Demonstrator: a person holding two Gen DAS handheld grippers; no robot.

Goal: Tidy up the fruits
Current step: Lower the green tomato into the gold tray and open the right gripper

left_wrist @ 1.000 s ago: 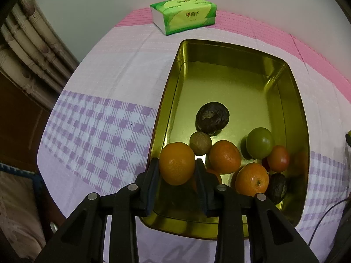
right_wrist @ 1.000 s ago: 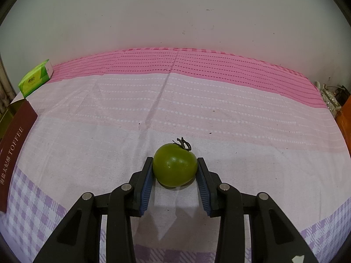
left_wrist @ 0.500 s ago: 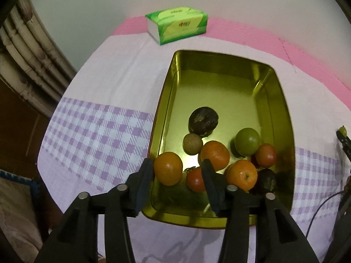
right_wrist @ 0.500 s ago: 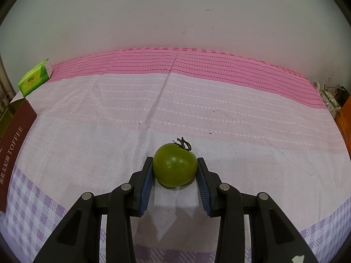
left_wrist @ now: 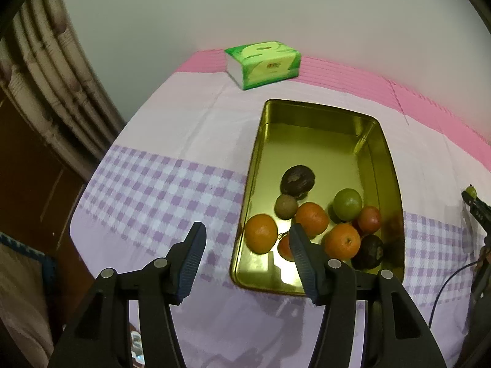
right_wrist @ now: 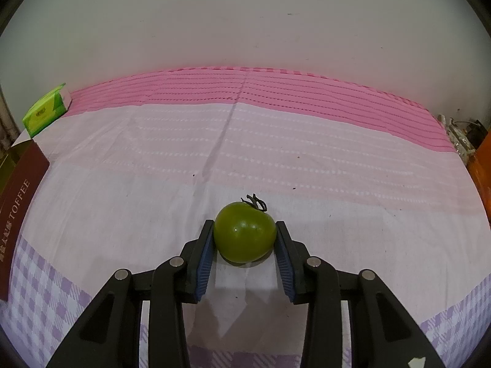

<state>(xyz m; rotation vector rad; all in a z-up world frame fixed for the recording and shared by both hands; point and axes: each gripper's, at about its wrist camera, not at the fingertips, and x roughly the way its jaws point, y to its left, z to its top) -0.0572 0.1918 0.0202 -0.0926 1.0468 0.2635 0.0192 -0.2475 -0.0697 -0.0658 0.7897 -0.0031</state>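
Two grippers: right gripper [right_wrist: 245, 239] clamped around green tomato [right_wrist: 244, 235], left gripper [left_wrist: 245, 239] spread empty near tin tray [left_wrist: 310, 113].

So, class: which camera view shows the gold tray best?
The left wrist view: the gold tray shows whole, open, with fruit inside. The right wrist view catches only its dark red side at the left edge.

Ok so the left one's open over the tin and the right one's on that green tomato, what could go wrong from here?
1. The green tomato is round and glossy, held only at its sides by the right gripper; it could slip out when lifted.
2. The fruit sits crowded at the near end of the gold tin; another dropped there may roll or knock the orange.
3. The open left gripper hangs near the tin's rim and might bump it.
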